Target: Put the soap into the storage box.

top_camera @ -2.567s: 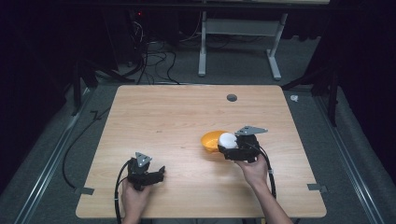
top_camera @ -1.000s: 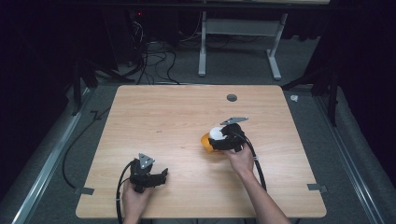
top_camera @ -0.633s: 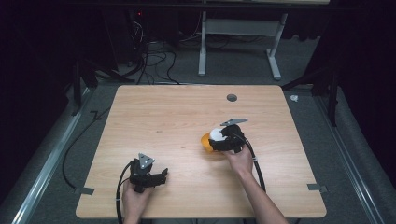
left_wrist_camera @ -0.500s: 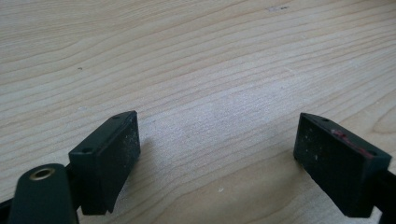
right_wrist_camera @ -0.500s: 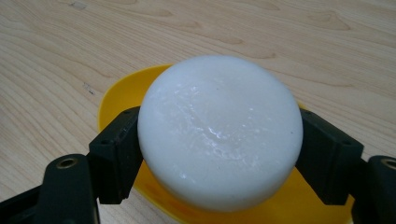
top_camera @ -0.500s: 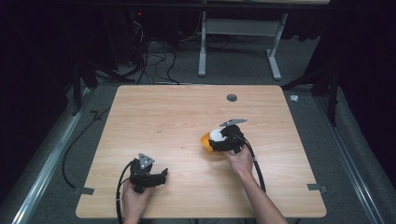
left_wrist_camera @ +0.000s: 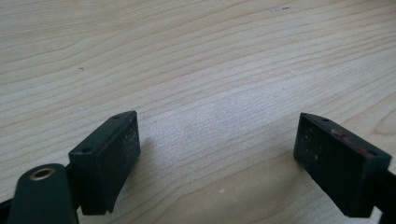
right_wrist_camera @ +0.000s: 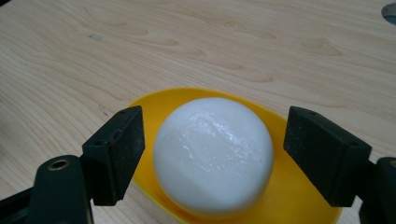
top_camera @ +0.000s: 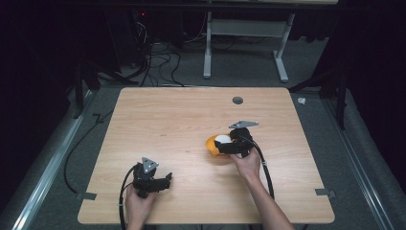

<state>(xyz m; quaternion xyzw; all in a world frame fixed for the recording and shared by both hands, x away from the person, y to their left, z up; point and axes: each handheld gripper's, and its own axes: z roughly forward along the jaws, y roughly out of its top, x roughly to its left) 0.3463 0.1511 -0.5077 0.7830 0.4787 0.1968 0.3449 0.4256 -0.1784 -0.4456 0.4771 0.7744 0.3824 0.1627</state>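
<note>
White ball (right_wrist_camera: 214,156) seated in shallow yellow dish (right_wrist_camera: 299,200) — glossy, round, taking up most of the dish's hollow. Dish set flat on wooden table (top_camera: 182,124), right of centre, nearer the person's edge. Right gripper (top_camera: 225,146) held low over the dish, jaws spread wide either side of the ball, touching neither side, gripping nothing. Left gripper (top_camera: 165,179) down at the near-left of the table, well apart from the dish — jaws likewise parted wide over bare wood, nothing between them. Small dark round hole (top_camera: 237,100) toward the table's far edge.
</note>
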